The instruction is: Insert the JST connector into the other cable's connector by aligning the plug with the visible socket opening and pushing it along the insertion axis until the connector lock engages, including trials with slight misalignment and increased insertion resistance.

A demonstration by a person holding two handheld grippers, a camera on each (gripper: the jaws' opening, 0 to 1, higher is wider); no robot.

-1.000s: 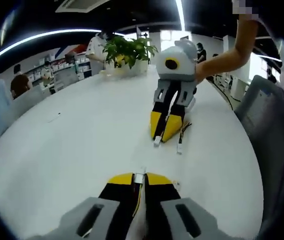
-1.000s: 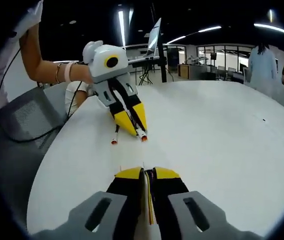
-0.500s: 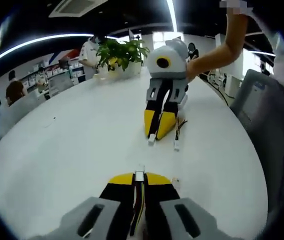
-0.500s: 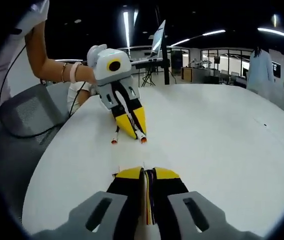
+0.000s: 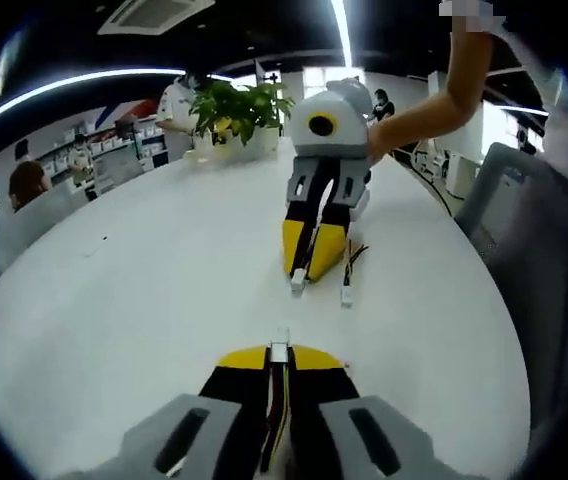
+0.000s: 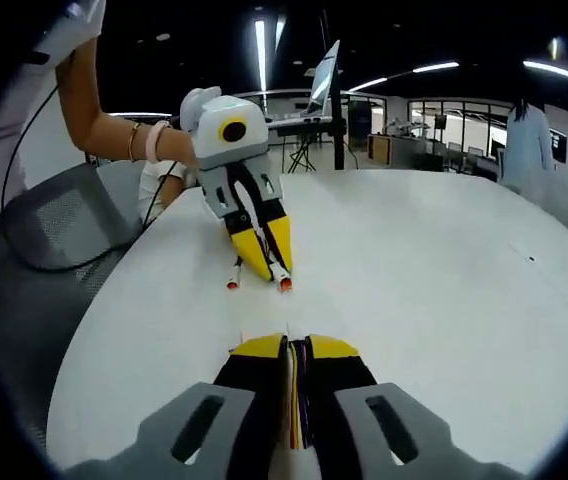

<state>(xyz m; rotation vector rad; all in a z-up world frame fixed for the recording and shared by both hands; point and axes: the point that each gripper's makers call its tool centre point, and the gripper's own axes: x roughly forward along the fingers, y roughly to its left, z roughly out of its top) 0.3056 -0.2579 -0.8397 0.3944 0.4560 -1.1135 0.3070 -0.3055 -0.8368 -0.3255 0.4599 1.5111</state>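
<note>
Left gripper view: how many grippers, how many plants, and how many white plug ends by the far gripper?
Grippers: 2, the left gripper and the right gripper, each shut on a cable
Plants: 1 potted plant
Plugs: 2 white plug ends by the right gripper
Total: 5

White table (image 5: 144, 270); yellow-tipped black hand-held gripper (image 6: 295, 345); green plant (image 5: 234, 105).

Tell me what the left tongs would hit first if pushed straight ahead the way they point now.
Probably the white connector held in the right tongs, which face the left tongs across bare white table. Depth is hard to judge; the line may pass slightly beside it.
</note>
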